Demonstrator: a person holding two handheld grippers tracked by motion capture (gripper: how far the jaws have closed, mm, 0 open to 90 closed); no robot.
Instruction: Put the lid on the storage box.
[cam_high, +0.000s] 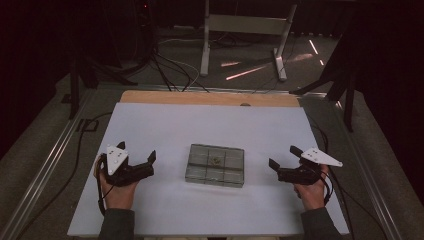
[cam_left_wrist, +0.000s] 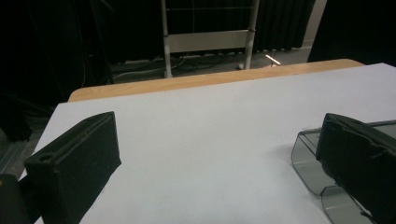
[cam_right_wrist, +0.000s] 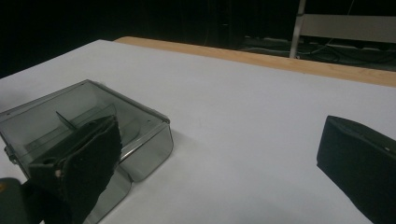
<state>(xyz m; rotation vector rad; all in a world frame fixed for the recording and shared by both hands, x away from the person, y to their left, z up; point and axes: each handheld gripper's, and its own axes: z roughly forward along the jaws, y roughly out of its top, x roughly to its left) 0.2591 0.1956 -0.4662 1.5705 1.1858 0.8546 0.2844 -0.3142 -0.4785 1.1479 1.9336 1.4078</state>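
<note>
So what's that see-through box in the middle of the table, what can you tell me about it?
The clear box looks like smoky transparent plastic, a flat rectangle with rounded corners, split by thin walls into a grid of compartments. A small dark object sits in a middle compartment. It lies flat on the white table cover, between the two grippers, with nothing gripping it.

High view looks down and forward over the whole counter (cam_high: 165, 125); both gripper views sit low behind their fingers, sharing the box (cam_high: 215, 165).
</note>
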